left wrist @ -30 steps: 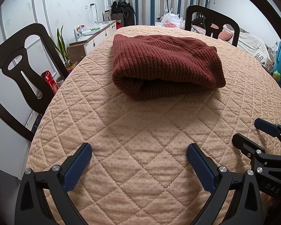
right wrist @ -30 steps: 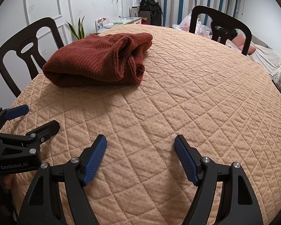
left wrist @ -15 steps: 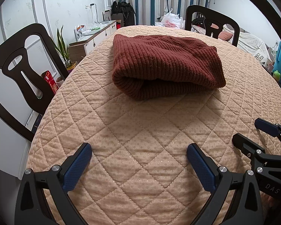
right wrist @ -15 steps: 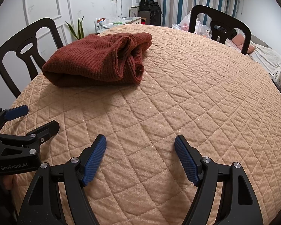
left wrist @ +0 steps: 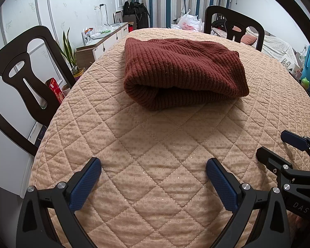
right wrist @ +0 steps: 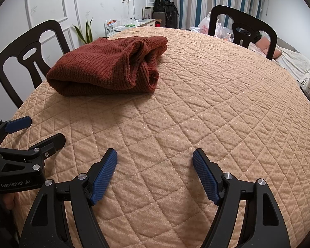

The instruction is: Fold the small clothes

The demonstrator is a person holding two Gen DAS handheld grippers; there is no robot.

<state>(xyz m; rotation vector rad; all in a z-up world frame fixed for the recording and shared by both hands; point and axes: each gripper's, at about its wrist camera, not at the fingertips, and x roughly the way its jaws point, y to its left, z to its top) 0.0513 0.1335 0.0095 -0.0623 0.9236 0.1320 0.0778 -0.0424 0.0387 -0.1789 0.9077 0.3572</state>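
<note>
Rust knit garment [left wrist: 181, 70] sits folded mid-table [left wrist: 155, 144], left gripper [left wrist: 153, 177] and right gripper [right wrist: 155, 171] both wide open, empty, well short of it; fold looks finished, next just check edges.

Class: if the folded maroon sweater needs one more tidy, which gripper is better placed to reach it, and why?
Probably the left gripper: the sweater lies straight ahead of it, but off to the left of the right gripper. Both are open.

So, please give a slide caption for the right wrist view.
Folded rust-red knit sweater on quilted tablecloth; right gripper open, empty.
</note>
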